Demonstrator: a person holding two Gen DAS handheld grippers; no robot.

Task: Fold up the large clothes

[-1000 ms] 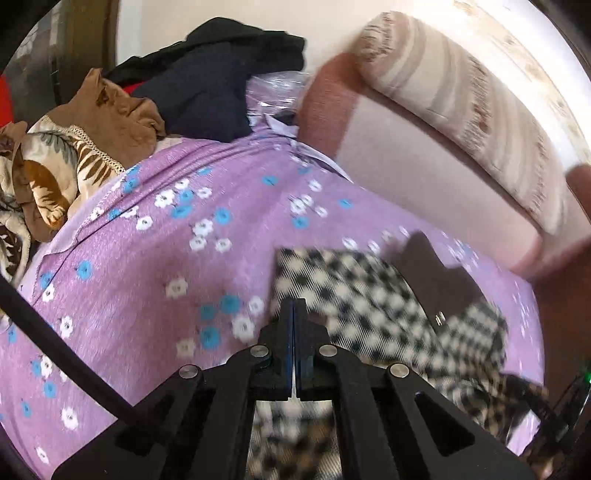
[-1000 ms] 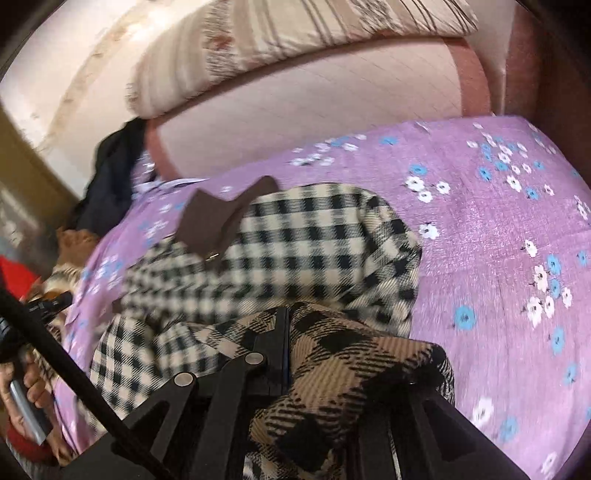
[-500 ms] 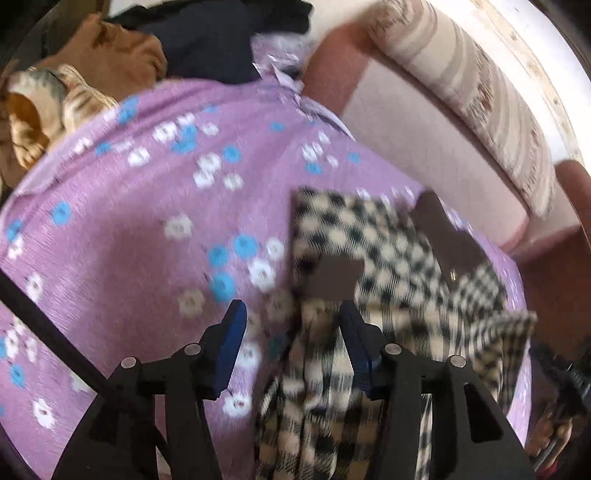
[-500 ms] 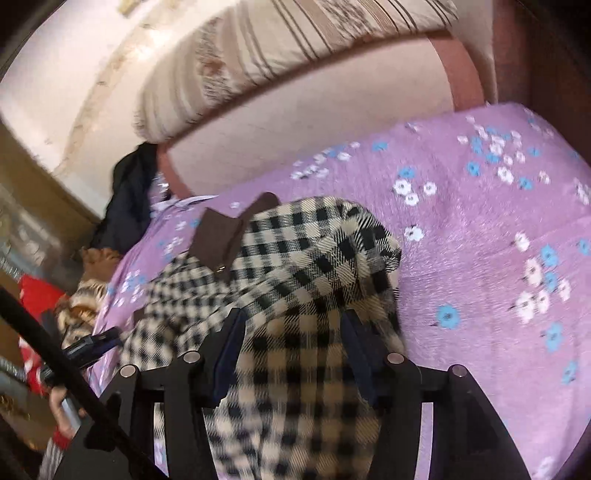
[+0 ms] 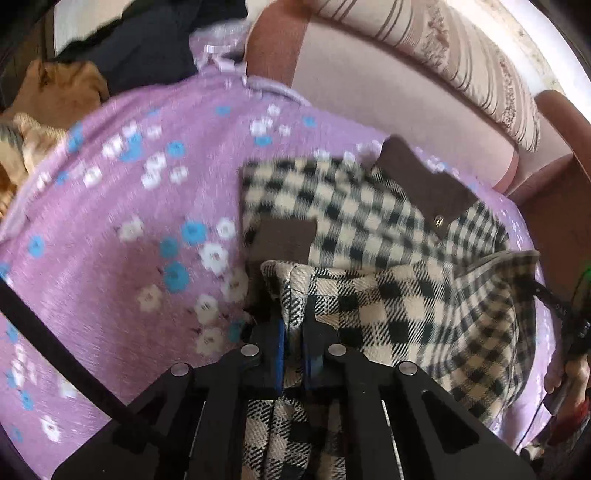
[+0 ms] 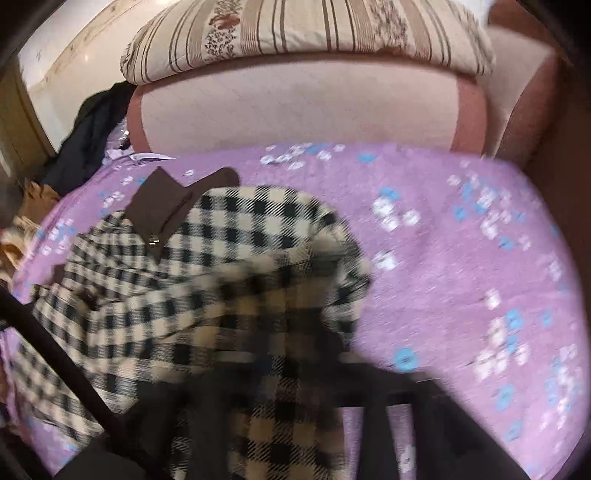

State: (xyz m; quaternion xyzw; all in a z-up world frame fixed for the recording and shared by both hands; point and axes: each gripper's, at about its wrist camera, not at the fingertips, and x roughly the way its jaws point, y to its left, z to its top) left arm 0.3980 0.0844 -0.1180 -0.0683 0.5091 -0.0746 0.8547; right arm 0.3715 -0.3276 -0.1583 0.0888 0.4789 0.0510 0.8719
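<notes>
A cream-and-black checked coat (image 5: 369,221) with a brown collar (image 5: 424,181) lies on a purple flowered bedspread (image 5: 129,221). In the left wrist view my left gripper (image 5: 293,332) is at the coat's near left edge. Its jaws are closing, and the blue pads pinch a raised fold of the checked cloth. The right wrist view is blurred by motion. There the coat (image 6: 240,240) bunches up toward the camera and drapes over my right gripper (image 6: 291,369). Its jaws are closing with checked cloth running between the dark fingers, whose tips are hidden.
A striped cushion (image 6: 295,33) rests on a pink padded backrest (image 6: 295,107) behind the bedspread. Dark clothes (image 5: 147,44) and a brown garment (image 5: 59,88) are piled at the far left. A hand (image 5: 569,373) shows at the right edge.
Both grippers opened half a second ago and have closed again on the coat. The left one sank from the bare bedspread to the coat's near edge. The right view has grown blurred.
</notes>
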